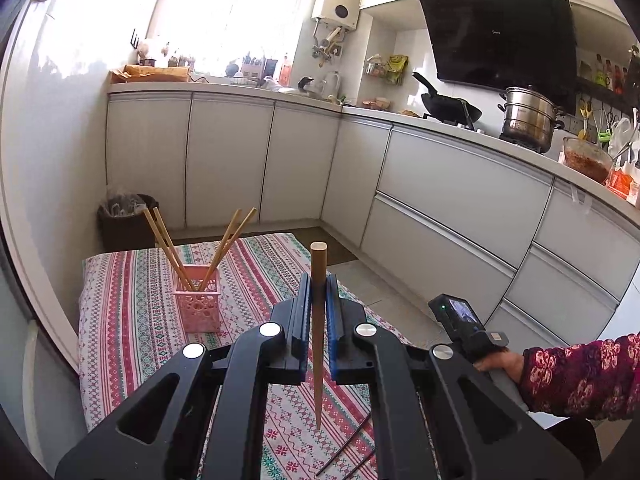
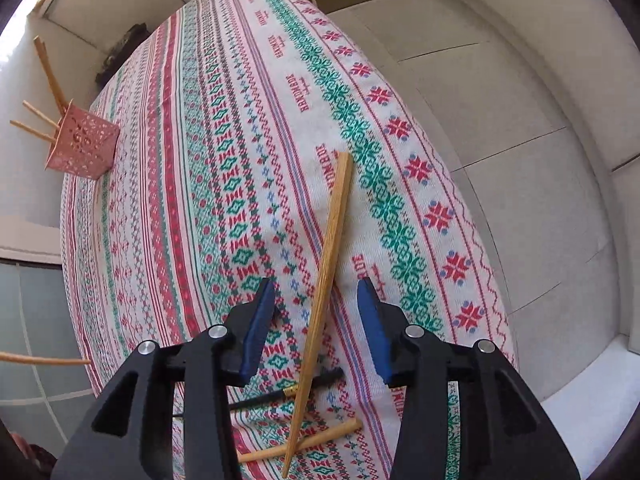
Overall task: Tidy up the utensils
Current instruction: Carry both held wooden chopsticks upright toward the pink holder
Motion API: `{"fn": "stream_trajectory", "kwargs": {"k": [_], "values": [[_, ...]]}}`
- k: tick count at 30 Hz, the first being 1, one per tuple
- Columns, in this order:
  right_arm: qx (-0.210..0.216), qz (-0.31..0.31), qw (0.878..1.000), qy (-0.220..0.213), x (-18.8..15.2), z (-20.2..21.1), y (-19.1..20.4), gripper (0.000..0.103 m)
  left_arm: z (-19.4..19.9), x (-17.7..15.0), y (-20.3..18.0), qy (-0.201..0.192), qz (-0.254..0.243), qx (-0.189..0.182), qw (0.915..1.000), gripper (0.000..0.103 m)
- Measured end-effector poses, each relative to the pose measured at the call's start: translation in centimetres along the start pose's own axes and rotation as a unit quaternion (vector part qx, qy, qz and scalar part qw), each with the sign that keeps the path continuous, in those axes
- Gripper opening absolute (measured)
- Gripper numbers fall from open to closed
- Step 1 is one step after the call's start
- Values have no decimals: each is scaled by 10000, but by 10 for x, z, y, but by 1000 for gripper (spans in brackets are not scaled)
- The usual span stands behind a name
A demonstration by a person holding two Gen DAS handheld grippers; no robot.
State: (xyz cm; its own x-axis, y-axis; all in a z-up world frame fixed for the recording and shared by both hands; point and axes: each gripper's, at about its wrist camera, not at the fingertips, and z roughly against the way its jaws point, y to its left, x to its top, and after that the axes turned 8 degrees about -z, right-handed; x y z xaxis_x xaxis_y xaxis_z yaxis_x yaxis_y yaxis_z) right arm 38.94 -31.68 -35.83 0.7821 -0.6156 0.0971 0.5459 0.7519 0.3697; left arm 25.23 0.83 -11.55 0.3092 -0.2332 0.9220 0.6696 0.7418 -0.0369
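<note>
Left gripper (image 1: 318,304): jaws pinching one chopstick (image 1: 319,344) upright, thick end up, tip hanging clear above the tabletop (image 1: 120,320). Pink holder (image 1: 198,300) stands ahead and to the left, four chopsticks already leaning in it.

Right gripper (image 2: 316,324): jaws spread, straddling a loose chopstick (image 2: 324,280) that lies on the cloth; a second light one (image 2: 304,442) and a dark one (image 2: 280,394) cross under it.

Judgement: step in hand is dropping the held stick into the holder. Keep it vertical, bring the tip over an open corner, lower before releasing, avoid knocking the leaning sticks. Holder looks light; may tip.
</note>
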Motion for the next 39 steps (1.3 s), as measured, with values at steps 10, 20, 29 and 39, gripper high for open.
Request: {"fn": "stream_trajectory", "kwargs": {"k": [10, 20, 29, 39], "values": [[-894, 149, 9959, -39, 24, -17, 24, 9, -4, -2, 3, 63, 10, 43, 10000, 6], [310, 745, 9769, -1979, -33, 78, 62, 8, 6, 2, 5, -160, 113, 198, 9996, 6], [1539, 1323, 9199, -3357, -82, 170, 119, 8, 12, 6, 12, -350, 320, 463, 9978, 6], [2259, 1678, 8769, -3897, -43, 215, 208, 8, 23, 18, 37, -716, 659, 927, 9909, 6]]}}
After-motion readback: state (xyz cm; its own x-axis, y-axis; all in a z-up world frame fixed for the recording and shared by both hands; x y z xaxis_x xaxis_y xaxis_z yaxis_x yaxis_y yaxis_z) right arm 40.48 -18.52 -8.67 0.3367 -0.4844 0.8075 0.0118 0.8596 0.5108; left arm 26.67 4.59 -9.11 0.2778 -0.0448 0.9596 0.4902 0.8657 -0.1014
